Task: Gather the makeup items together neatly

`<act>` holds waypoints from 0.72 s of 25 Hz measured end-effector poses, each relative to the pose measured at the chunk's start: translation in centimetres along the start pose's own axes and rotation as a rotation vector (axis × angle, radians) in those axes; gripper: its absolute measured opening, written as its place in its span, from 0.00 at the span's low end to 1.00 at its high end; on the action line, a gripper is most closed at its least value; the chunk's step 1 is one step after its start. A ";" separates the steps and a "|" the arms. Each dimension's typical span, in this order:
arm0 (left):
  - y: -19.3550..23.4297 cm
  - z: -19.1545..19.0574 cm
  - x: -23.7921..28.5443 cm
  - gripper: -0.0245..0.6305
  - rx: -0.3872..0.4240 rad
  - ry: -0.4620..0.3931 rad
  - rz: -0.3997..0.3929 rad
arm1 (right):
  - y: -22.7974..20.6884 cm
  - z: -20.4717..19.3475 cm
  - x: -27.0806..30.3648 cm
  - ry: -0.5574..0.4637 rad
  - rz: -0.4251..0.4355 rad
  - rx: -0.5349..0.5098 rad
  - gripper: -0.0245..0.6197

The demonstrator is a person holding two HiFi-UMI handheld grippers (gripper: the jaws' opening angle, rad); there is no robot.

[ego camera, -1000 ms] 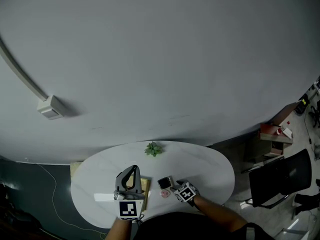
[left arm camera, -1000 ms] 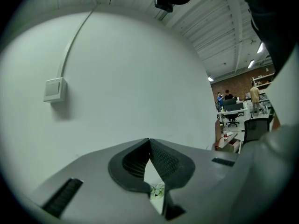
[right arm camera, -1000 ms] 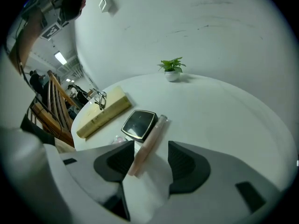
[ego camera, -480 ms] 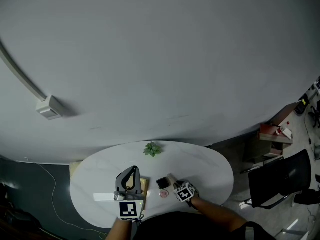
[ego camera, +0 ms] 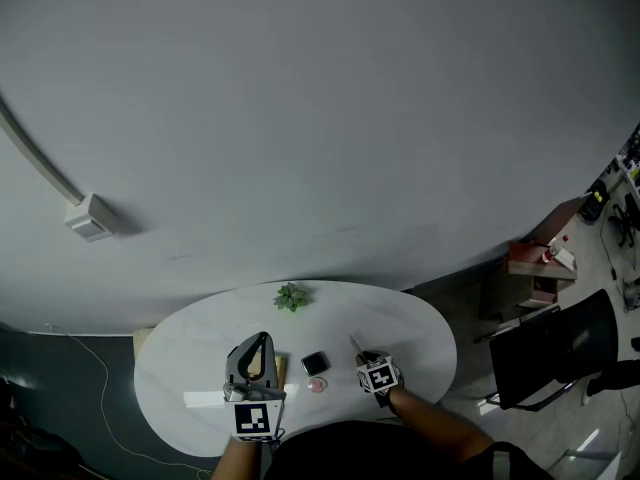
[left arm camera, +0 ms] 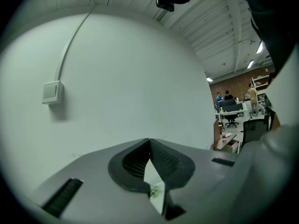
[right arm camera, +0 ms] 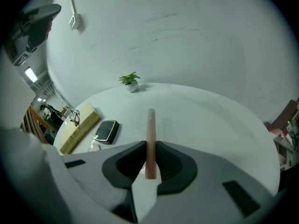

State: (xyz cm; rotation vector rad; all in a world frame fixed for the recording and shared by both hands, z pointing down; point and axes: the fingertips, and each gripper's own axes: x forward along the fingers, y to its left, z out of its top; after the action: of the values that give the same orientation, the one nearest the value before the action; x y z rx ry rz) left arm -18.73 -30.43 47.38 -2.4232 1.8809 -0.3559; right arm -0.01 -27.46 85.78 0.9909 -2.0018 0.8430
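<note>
My right gripper (right arm camera: 149, 146) had just closed its jaws on a slim pink makeup stick (right arm camera: 150, 125). It seemed lifted off the white table (right arm camera: 210, 120), ready to join the black compact (right arm camera: 106, 130) beside the wooden block (right arm camera: 79, 127). My left gripper (left arm camera: 149, 141) hung empty, jaws together.

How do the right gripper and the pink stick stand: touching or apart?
Touching. The right gripper view shows the right gripper, its jaws having just been closing, clamping the pink stick from both sides.
</note>
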 end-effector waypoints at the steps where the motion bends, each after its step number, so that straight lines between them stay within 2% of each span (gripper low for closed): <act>1: -0.3 0.1 0.0 0.07 -0.002 -0.001 -0.002 | -0.8 -0.1 -0.3 -0.004 -0.011 0.017 0.17; 9: -2.1 1.1 -0.2 0.07 -0.006 -0.024 -0.023 | -6.1 -1.3 -3.1 -0.044 -0.083 0.108 0.17; 18: -3.9 0.8 -1.3 0.07 -0.015 -0.010 -0.030 | -13.1 -4.1 -5.9 -0.055 -0.198 0.164 0.17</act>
State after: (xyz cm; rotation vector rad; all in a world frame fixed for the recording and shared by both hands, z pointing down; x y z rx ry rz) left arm -15.18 -28.23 47.07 -2.4609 1.8520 -0.3321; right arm 14.89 -28.45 85.97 1.2946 -1.8651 0.8885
